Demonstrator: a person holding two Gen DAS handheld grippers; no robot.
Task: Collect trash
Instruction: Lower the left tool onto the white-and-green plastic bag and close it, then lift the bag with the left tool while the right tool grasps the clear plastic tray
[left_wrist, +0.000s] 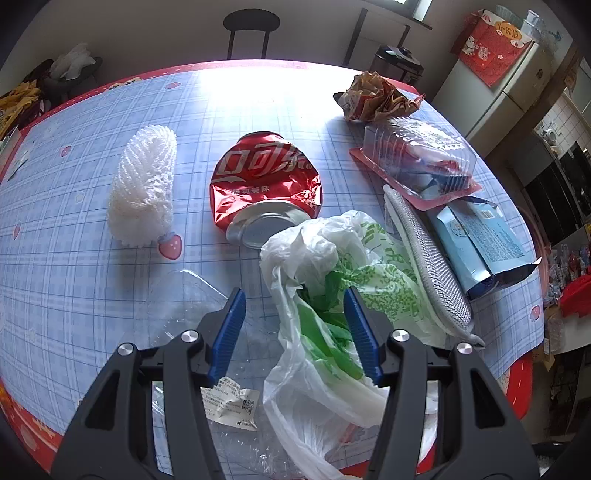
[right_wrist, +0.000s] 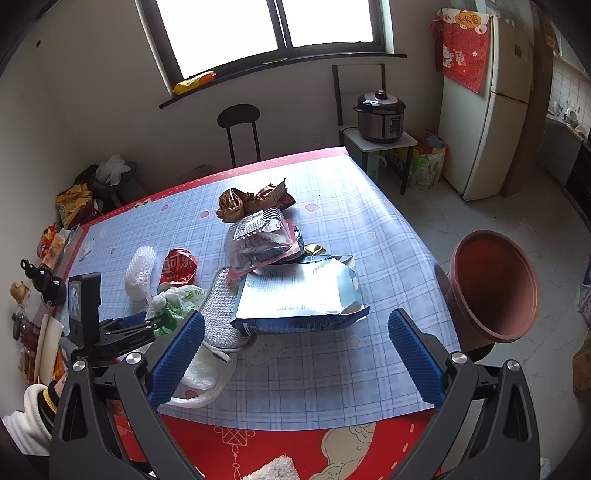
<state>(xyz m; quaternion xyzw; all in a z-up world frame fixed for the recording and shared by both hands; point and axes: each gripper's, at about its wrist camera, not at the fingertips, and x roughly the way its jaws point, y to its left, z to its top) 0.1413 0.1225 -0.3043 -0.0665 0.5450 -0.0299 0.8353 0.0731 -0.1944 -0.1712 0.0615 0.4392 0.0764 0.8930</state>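
My left gripper (left_wrist: 293, 295) points down at a crumpled white and green plastic bag (left_wrist: 332, 258). The bag lies between its blue pads: the right pad touches it and the left pad stands apart from it, so the gripper is open. Just beyond lie a crushed red cola can (left_wrist: 262, 184) and a white foam net (left_wrist: 144, 192). In the right wrist view my right gripper (right_wrist: 295, 315) hovers wide open and empty over the table's near edge, in front of a blue packet (right_wrist: 299, 295). There the left gripper (right_wrist: 159, 319) reaches the bag (right_wrist: 177, 299).
A grey mesh pad (left_wrist: 432, 258), a clear box on a pink tray (left_wrist: 417, 162) and a crumpled brown wrapper (left_wrist: 376, 96) lie to the right. A receipt (left_wrist: 232, 402) and clear plastic lid (left_wrist: 184, 299) sit under the left gripper. A red-brown bucket (right_wrist: 491, 288) stands at the table's right edge.
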